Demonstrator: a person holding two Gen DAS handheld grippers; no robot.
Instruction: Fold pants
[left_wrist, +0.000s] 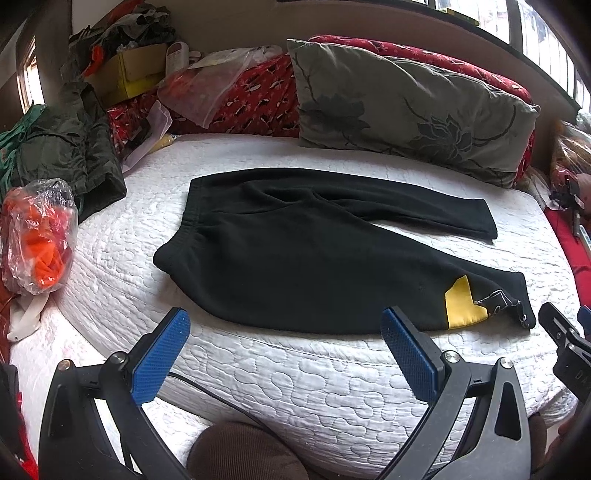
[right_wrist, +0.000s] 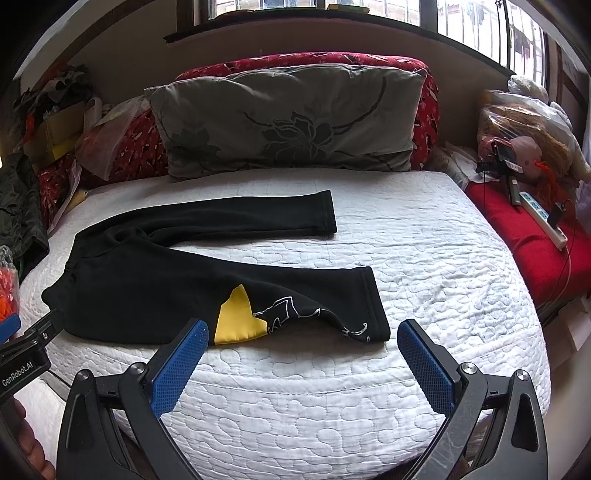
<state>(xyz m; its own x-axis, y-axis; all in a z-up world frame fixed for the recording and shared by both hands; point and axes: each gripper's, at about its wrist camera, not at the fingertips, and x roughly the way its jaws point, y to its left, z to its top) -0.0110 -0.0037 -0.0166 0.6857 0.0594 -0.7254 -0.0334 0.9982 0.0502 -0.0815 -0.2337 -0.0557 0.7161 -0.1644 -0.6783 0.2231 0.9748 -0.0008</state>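
- Black fleece pants (left_wrist: 295, 251) lie flat on the white quilted mattress (left_wrist: 295, 376), waistband (left_wrist: 184, 229) toward the left, both legs running right and splayed in a narrow V.
- Near leg carries a yellow patch (right_wrist: 236, 317) and white line artwork close to its cuff (right_wrist: 373, 306); the far leg (right_wrist: 258, 218) lies nearer the grey floral pillow (right_wrist: 288, 122).
- Left gripper (left_wrist: 286, 336): blue-padded fingers (left_wrist: 162, 354) spread wide apart, holding nothing, poised at the near mattress edge just short of the pants' near hem line.
- Right gripper (right_wrist: 301, 343): fingers (right_wrist: 424, 369) likewise wide apart and empty, aimed at the near leg's cuff region.
- Judged stage: folding not yet begun; the garment is unfolded and no fabric is gripped.
- Risk 1: the legs are not parallel, so laying one over the other from here would likely leave cuffs and side seams mismatched.
- Risk 2: thick fleece resting on a soft quilt invites a pinch that catches the mattress cover along with the cloth, or takes only the upper layer, letting the lower layer drag.
- Risk 3: lifting the cuff and waistband ends unevenly could bunch the seat area, where creases already show.
- Risk 4: a bagged orange item (left_wrist: 37, 236) and a dark green jacket (left_wrist: 62, 155) crowd the left side near the waistband, so a wide sweep could snag them.
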